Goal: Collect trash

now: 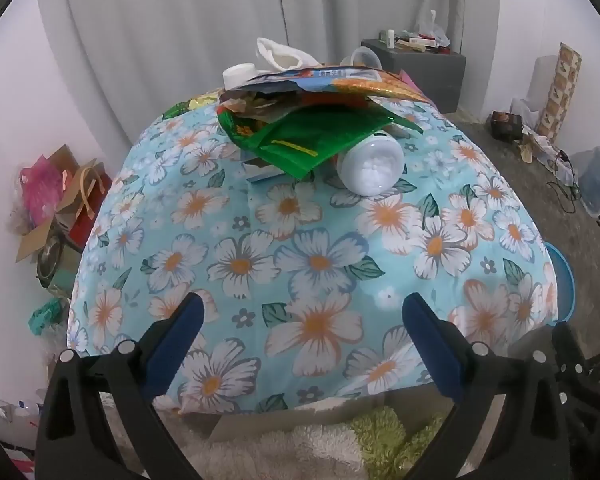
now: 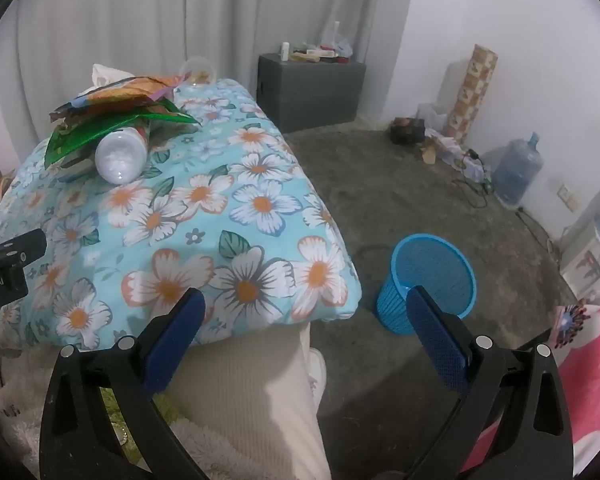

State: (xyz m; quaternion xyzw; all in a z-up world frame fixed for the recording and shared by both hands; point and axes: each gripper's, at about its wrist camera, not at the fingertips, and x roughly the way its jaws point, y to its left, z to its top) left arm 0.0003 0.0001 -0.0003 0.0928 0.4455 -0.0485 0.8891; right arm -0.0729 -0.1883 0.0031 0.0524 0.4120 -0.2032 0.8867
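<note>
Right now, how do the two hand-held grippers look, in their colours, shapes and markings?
Both look alike. The left hand-held gripper and the right hand-held gripper each have a black plastic frame with silver round screw heads and two flat fingers covered by dark blue textured pads. In the right wrist view, the left one's black body carries white lettering ending in "obot.AI".

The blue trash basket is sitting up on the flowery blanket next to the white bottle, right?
Not quite. The blue trash basket stands on the floor beside the flowery blanket, as the right wrist view shows. The white bottle does lie on the blanket.
</note>
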